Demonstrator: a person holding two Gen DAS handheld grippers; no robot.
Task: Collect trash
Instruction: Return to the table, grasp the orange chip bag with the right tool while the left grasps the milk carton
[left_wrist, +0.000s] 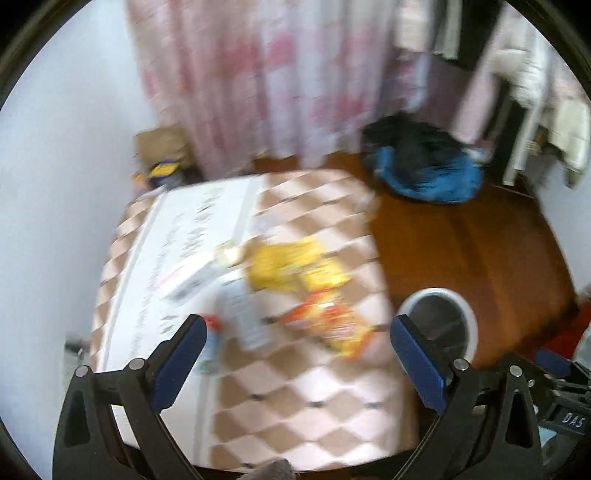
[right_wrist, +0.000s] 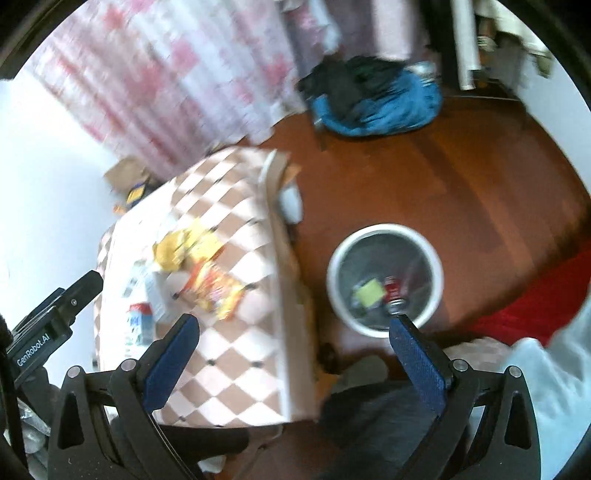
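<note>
Trash lies on a small table (left_wrist: 303, 406) with a pink checkered cloth: a yellow wrapper (left_wrist: 291, 267), an orange snack bag (left_wrist: 328, 325), a white paper carton (left_wrist: 247, 317) and a small red-topped carton (right_wrist: 140, 325). A white-rimmed mesh bin (right_wrist: 384, 280) stands on the floor right of the table and holds a red can (right_wrist: 393, 291) and a yellow-green scrap (right_wrist: 367, 291). My left gripper (left_wrist: 299, 343) hangs open above the table's near half, nothing between its fingers. My right gripper (right_wrist: 295, 343) is open too, above the table's right edge and the bin. Both views are blurred.
A blue and black heap of cloth (left_wrist: 424, 166) lies on the brown wooden floor (left_wrist: 480, 251) behind the bin. Pink floral curtains (left_wrist: 258, 74) hang at the back. A cardboard box (left_wrist: 162, 147) sits by the white wall. Red fabric (right_wrist: 535, 302) lies at the right.
</note>
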